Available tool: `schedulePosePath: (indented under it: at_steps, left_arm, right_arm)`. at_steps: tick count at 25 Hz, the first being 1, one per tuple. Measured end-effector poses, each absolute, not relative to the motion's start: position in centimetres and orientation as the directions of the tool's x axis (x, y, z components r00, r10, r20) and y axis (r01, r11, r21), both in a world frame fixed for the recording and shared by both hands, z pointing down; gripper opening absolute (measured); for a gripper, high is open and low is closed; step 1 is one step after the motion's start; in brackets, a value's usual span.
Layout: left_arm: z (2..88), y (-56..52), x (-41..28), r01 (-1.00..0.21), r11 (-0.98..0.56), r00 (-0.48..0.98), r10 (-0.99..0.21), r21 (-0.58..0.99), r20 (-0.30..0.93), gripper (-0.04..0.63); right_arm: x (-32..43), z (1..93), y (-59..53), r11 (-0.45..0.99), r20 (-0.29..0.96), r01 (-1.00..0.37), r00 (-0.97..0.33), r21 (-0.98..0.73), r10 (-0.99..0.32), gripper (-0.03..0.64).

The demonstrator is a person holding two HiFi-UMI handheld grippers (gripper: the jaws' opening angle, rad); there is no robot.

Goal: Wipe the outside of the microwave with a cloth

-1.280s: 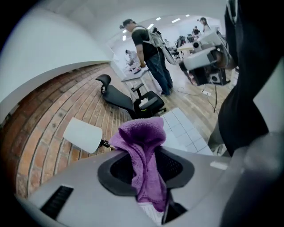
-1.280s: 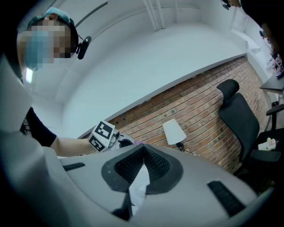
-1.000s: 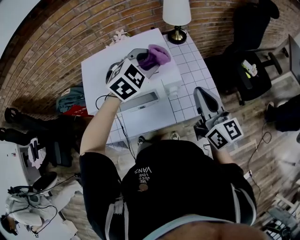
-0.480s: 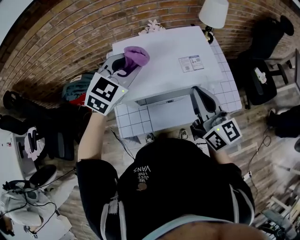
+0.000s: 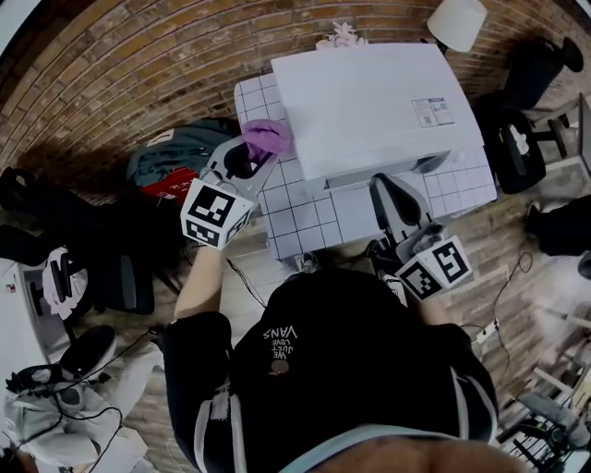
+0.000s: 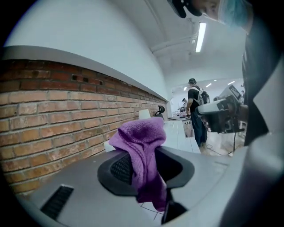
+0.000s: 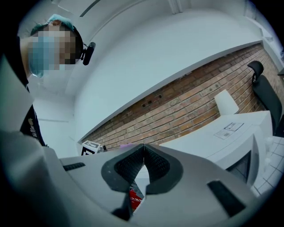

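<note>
Cloth (image 6: 143, 135) gripped in the left tool (image 5: 251, 155), just beside the microwave (image 5: 369, 102).

The left tool's jaws are closed on the purple cloth, which is bunched above them and hangs down between them. It is held at the side of the microwave nearer that tool, close to the front corner; whether it touches cannot be made out. The right tool (image 7: 143, 150) is seen with its jaws pressed together and nothing between them, held in front of the microwave and apart from it. The white microwave is set on a white tiled worktop (image 5: 305, 217) by a brick wall (image 5: 138, 83), with a lamp (image 5: 457, 20) at its far corner.
</note>
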State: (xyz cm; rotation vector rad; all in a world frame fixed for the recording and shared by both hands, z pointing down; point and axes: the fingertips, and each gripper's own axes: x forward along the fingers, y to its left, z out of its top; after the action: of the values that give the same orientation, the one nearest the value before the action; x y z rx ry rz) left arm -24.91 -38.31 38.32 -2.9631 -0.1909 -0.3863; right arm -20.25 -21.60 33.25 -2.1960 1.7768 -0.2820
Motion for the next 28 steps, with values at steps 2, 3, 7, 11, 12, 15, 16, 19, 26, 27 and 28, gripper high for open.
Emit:
schedulePosePath:
  at_steps: [2,3,7,11,12,15,16,19,26,27,28]
  left_arm:
    - [39.7,-38.3,-25.9,0.138,-0.986,0.967,0.113,-0.098,0.228,0.129]
    - [40.4,-38.2,-26.3,0.135,-0.987,0.971,0.115,-0.082,0.210,0.129]
    - [43.6,-37.4,-27.4,0.101,-0.994,0.984,0.092,-0.047,0.152,0.129]
    - [46.6,-35.7,-27.8,0.081,-0.996,0.990,0.085,0.038,0.113,0.129]
    - [47.0,-35.1,-27.8,0.079,-0.995,0.991,0.085,0.065,0.098,0.129]
    - [47.3,-33.7,-27.5,0.076,-0.992,0.994,0.083,0.101,0.068,0.129]
    - [47.2,-33.5,-27.2,0.074,-0.993,0.995,0.079,0.094,0.056,0.129]
    - [47.0,-34.1,-26.6,0.061,-0.994,0.997,0.064,0.088,0.035,0.129]
    - [47.4,-37.5,-24.4,0.025,-0.992,0.999,0.028,0.126,0.024,0.129]
    - [47.5,-38.2,-23.9,0.016,-0.991,1.000,0.020,0.135,0.024,0.129]
    - [47.6,-38.9,-23.4,0.009,-0.990,1.000,0.012,0.142,0.025,0.129]
  right_arm:
    - [-21.5,33.5,-22.2,-0.202,-0.023,-0.917,0.223,-0.345,-0.974,0.000]
    - [-21.9,33.6,-22.4,-0.210,-0.015,-0.916,0.229,-0.340,-0.973,0.000]
    - [-23.0,34.3,-22.8,-0.244,0.017,-0.913,0.252,-0.328,-0.967,0.000]
    - [-23.1,34.8,-23.4,-0.263,0.049,-0.912,0.261,-0.314,-0.964,0.000]
    - [-23.0,34.9,-23.5,-0.267,0.054,-0.912,0.263,-0.312,-0.963,0.000]
    - [-22.4,34.9,-23.8,-0.274,0.062,-0.911,0.268,-0.308,-0.961,0.000]
    - [-22.1,34.7,-24.0,-0.273,0.061,-0.912,0.268,-0.305,-0.962,0.000]
    - [-21.4,34.4,-24.6,-0.265,0.059,-0.917,0.259,-0.300,-0.964,0.000]
    - [-19.8,33.8,-26.2,-0.237,0.059,-0.926,0.230,-0.293,-0.971,0.000]
    - [-19.5,33.7,-26.3,-0.234,0.058,-0.928,0.227,-0.290,-0.972,0.000]
    - [-19.1,33.6,-26.5,-0.231,0.057,-0.929,0.224,-0.288,-0.973,0.000]
